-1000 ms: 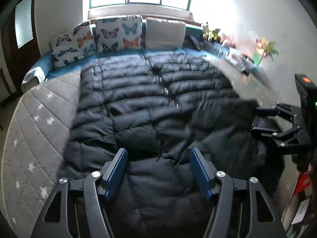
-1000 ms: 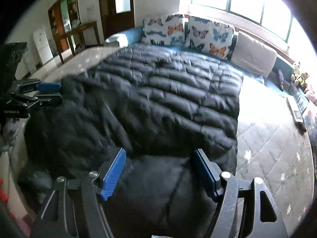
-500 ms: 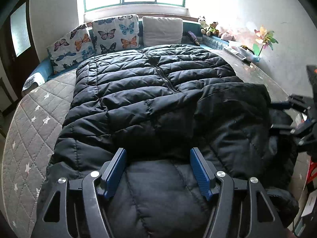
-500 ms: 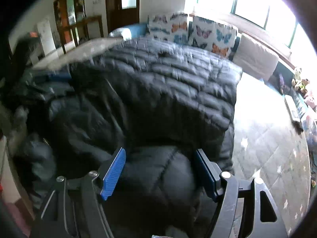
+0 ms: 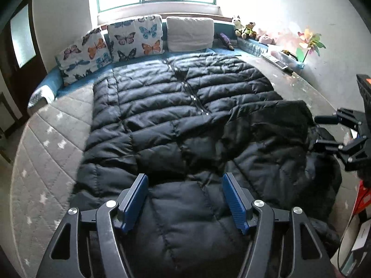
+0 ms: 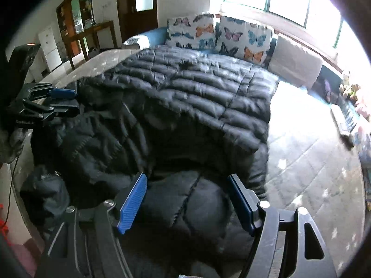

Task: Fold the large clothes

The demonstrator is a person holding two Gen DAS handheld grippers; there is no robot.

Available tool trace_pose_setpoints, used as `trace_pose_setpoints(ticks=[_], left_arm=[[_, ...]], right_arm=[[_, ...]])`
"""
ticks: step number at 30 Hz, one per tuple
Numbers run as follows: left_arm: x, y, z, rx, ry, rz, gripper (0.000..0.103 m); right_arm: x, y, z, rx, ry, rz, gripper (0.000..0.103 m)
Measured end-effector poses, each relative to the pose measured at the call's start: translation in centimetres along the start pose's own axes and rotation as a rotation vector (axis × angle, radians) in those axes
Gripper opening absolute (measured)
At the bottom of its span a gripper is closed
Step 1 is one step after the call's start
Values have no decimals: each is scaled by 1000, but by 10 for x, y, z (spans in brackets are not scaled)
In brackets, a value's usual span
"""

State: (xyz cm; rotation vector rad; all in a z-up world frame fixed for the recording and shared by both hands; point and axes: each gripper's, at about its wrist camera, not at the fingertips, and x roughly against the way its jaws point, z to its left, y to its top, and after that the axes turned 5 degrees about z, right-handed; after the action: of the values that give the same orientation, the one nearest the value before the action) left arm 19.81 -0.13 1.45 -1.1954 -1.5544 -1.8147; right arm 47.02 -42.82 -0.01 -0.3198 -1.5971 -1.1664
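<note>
Currently: black puffer coat [image 5: 162, 120] spread flat on grey star-quilted mattress [image 5: 46, 153], collar end toward butterfly pillows [image 5: 136, 37], snap placket running up the middle. One side flopped inward over the body, near edge bunched. Left gripper [image 5: 185, 199] over the near hem, jaws wide, padded fabric bulging between blue pads [image 5: 133, 202]; actual clamping unclear. Right gripper [image 6: 187, 201] same: jaws wide, coat between, grip undeterminable.

black coat [image 5: 176, 125] covering mattress [image 5: 46, 153] middle, bare strips either side, pillows [image 5: 134, 38] behind
</note>
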Motion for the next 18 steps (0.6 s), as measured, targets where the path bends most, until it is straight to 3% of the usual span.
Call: trace_pose_setpoints(ticks=[6, 12, 18], left_arm=[[21, -1, 14, 31, -18, -29, 69], [-2, -20, 18, 24, -8, 4, 71], [18, -23, 19, 42, -16, -5, 71]], right_arm=[[18, 12, 5, 30, 22, -54, 78], [-32, -7, 14, 66, 19, 48, 79], [-16, -7, 12, 44, 11, 15, 79]])
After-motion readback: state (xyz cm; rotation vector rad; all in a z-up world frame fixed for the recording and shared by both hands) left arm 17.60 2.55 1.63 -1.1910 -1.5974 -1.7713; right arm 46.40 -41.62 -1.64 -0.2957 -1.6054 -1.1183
